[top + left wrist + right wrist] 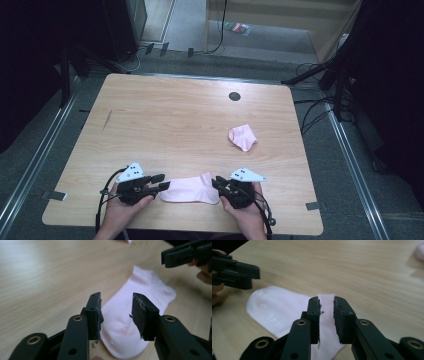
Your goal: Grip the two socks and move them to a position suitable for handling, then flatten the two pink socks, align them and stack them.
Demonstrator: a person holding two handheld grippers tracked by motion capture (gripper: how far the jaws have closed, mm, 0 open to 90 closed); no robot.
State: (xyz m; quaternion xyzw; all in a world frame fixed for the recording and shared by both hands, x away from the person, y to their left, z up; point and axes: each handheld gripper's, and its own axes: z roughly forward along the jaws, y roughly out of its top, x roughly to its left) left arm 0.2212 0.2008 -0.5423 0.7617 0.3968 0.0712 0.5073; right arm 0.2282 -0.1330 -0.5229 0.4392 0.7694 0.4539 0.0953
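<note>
At the table's near edge, a flat pink sock point(190, 190) lies between the left gripper point(161, 181) and right gripper point(218, 183), both parted and empty, probably poised at its ends. Farther off sits a crumpled sock point(242, 136).

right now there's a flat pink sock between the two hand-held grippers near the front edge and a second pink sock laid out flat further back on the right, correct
Not quite. The second pink sock further back on the right is crumpled into a bunch, not laid out flat; the high view shows it. The rest holds: the flat pink sock lies near the front edge between the left hand-held gripper and the right hand-held gripper.
</note>
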